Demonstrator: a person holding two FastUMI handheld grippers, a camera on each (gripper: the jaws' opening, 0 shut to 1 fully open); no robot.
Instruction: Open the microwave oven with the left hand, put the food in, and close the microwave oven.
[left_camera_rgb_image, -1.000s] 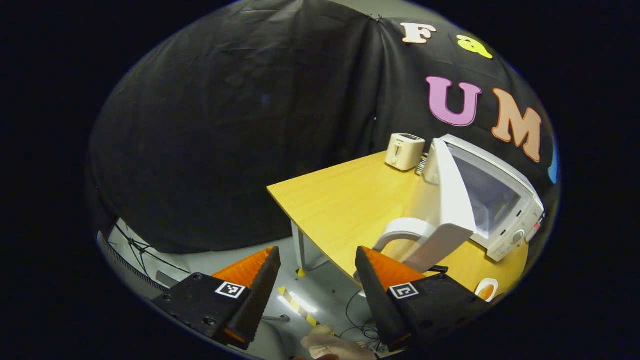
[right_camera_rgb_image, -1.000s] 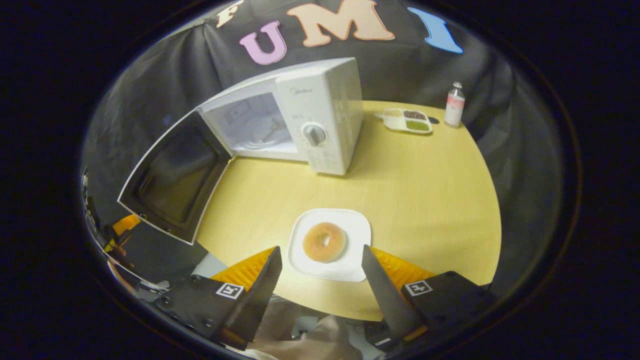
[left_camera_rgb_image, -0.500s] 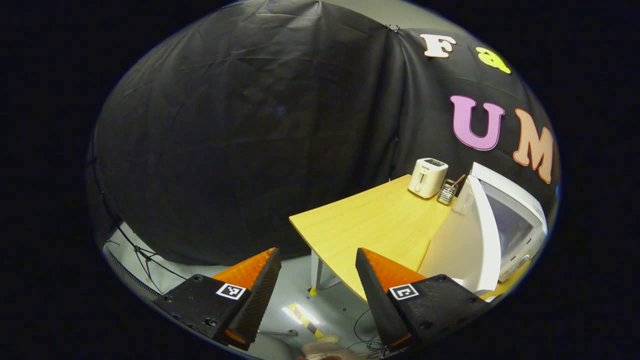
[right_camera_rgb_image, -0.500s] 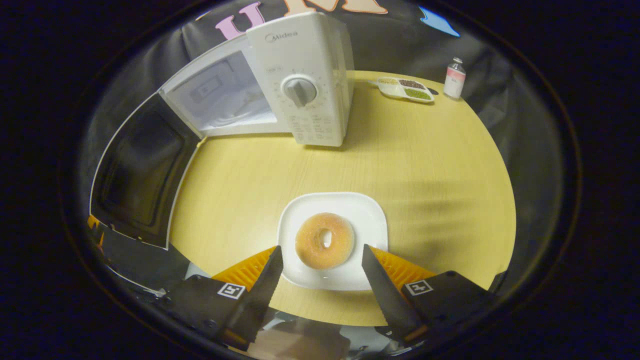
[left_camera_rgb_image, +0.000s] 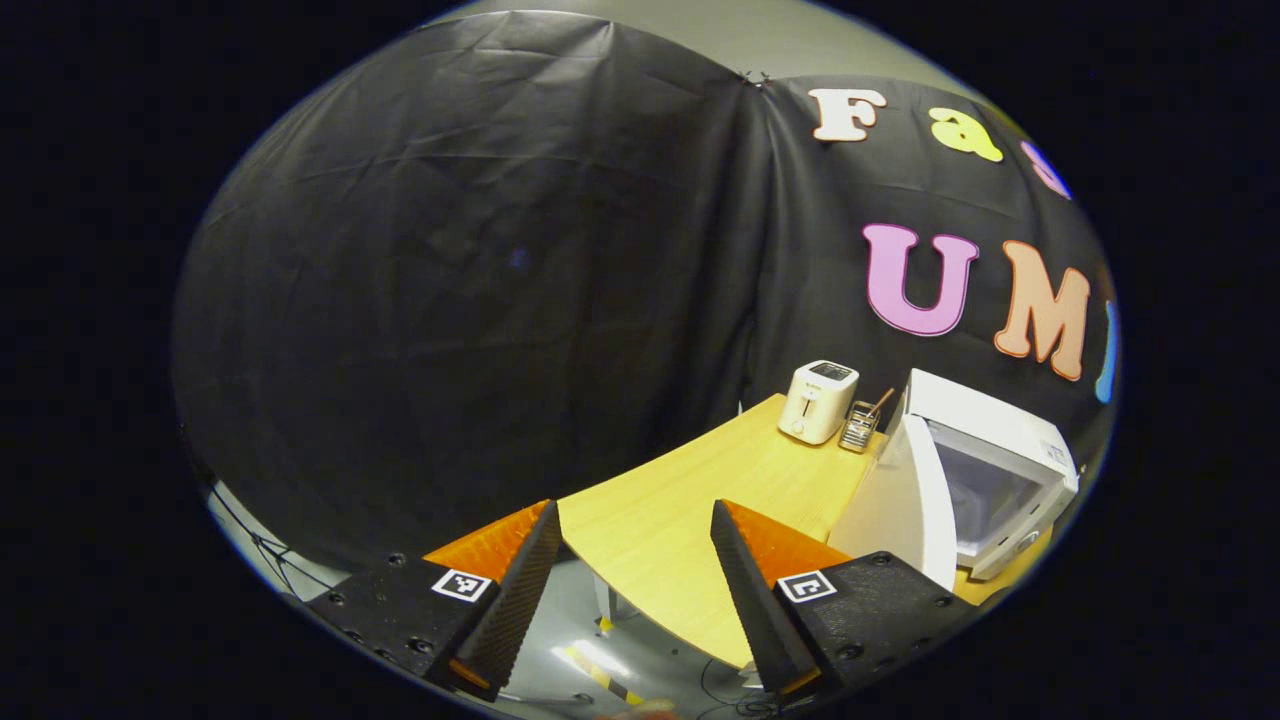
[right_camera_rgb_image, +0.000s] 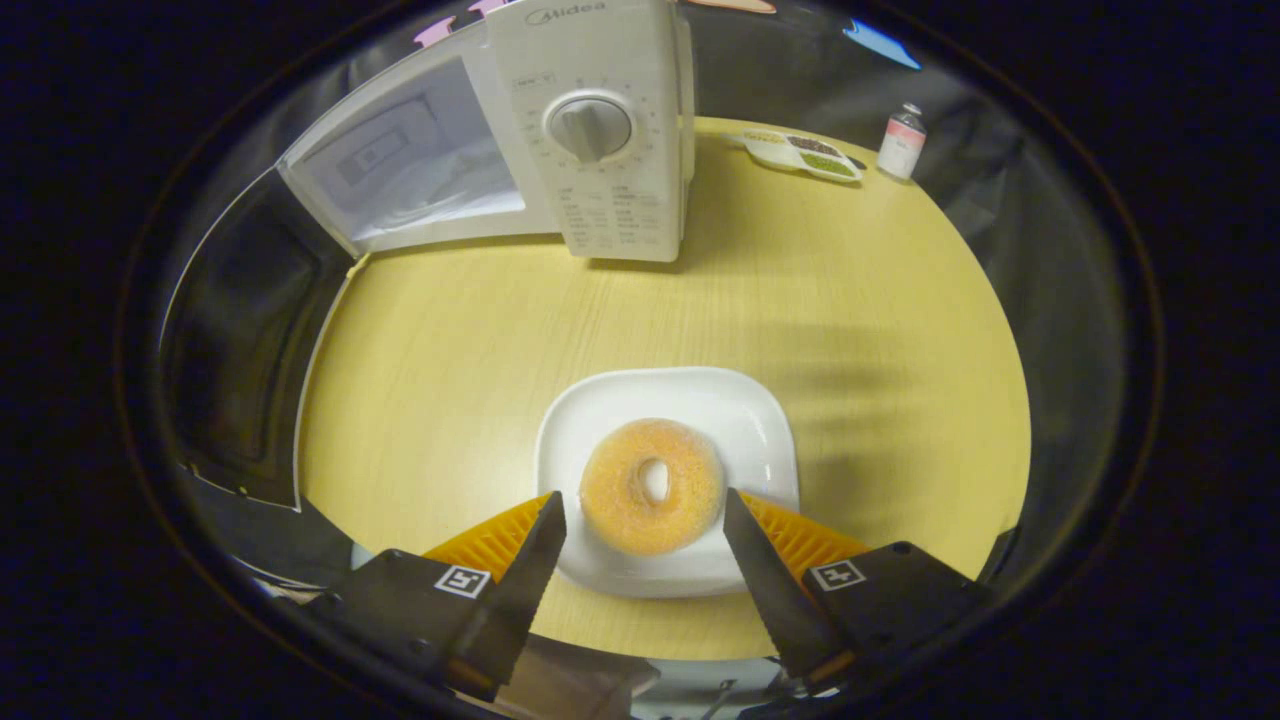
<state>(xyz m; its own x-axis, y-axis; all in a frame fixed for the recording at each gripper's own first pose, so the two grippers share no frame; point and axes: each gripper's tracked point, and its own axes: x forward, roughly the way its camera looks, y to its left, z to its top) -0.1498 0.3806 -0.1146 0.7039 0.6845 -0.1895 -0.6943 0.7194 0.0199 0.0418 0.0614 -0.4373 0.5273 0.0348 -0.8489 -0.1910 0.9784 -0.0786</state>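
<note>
Across the right gripper view we see the yellow table (right_camera_rgb_image: 850, 330), with the microwave oven (right_camera_rgb_image: 600, 130) at upper centre, its door (right_camera_rgb_image: 240, 330) swung open at left. Our doughnut (right_camera_rgb_image: 652, 486) sits on a white plate (right_camera_rgb_image: 760, 440), low centre, between the right gripper (right_camera_rgb_image: 640, 530) fingers, jaws apart. Our left gripper (left_camera_rgb_image: 632, 545) hangs empty, jaws apart.

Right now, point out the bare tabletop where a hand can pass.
Bare patches: between the plate with the doughnut and the microwave; right of the plate, up to the divided dish and bottle. Crowded: the left, where the open door swings out, and the near edge under the right tool.
</note>
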